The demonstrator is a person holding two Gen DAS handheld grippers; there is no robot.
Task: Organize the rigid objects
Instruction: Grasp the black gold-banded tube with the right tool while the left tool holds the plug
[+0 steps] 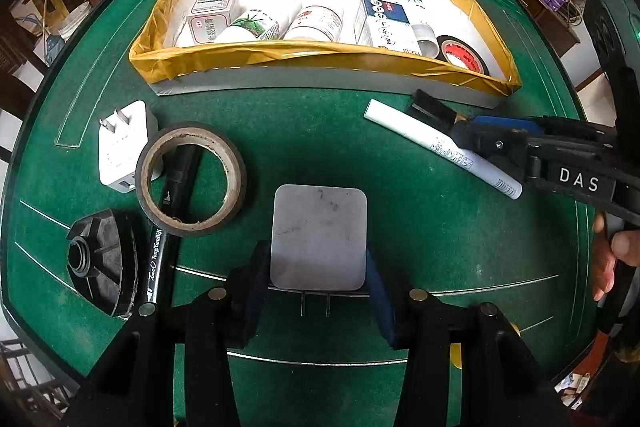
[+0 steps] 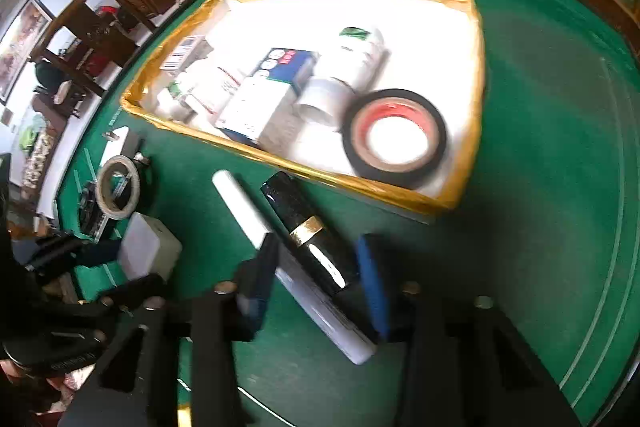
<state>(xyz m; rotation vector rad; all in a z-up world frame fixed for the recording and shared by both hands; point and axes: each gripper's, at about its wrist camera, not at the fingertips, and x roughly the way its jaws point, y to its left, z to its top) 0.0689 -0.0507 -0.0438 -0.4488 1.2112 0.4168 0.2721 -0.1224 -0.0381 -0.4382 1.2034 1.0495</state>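
Note:
A yellow-taped box (image 1: 320,77) at the back of the green table holds bottles, small cartons and a black tape roll (image 1: 464,55). My left gripper (image 1: 318,283) stands around a white square charger (image 1: 319,235), its jaws at the charger's two sides. My right gripper (image 2: 316,275) is over a black tube with a gold band (image 2: 306,231) and a white marker (image 2: 288,271); the tube lies between its fingers. It also shows in the left wrist view (image 1: 472,131), on the tube (image 1: 432,109) and marker (image 1: 440,149).
At the left lie a white plug adapter (image 1: 120,143), a brown tape roll (image 1: 191,179), a black pen (image 1: 168,227) and a black round cap (image 1: 104,261). The box's front wall (image 2: 304,167) is just beyond the right gripper.

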